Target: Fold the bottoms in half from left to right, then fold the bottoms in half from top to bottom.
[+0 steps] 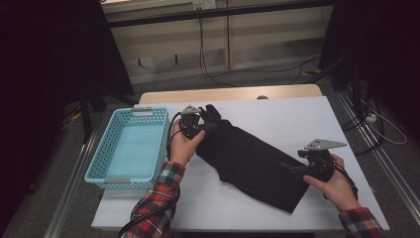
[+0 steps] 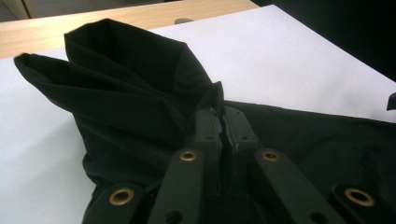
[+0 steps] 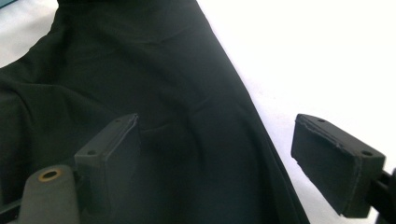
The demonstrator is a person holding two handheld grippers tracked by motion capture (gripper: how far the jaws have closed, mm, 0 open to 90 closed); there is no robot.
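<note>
A black garment [image 1: 250, 161] is being handled on the white table [image 1: 307, 119], lying stretched from about ten o'clock to four o'clock across the high view. Its ten o'clock end is being pinched by the left gripper [image 1: 204, 124], whose jaws are seen pressed together on a bunched fold of the cloth [image 2: 140, 93] in the left gripper view, with the fabric rising loosely above and behind the pads at eleven o'clock. The right gripper [image 1: 292, 168] is being held at the garment's four o'clock end with its fingers [image 3: 109, 151] standing well apart; in the right gripper view one pad is hanging over the dark cloth [image 3: 163, 93] and the other over bare table at three o'clock, so the edge is being straddled but nothing is being gripped there. A turquoise basket [image 1: 101, 171] is standing just beside the left hand [image 1: 184, 146], at nine o'clock of the garment. Judging from this, the main risk is being carried by the unsecured four o'clock end: if the pinched end is being lifted or dragged alone, the rest is likely to trail, twist or slide off the table's near edge. Only a thin fold is being held on the left, so a sharp pull could be letting the cloth slip free, and a snag on the basket rim is also possible.
</note>
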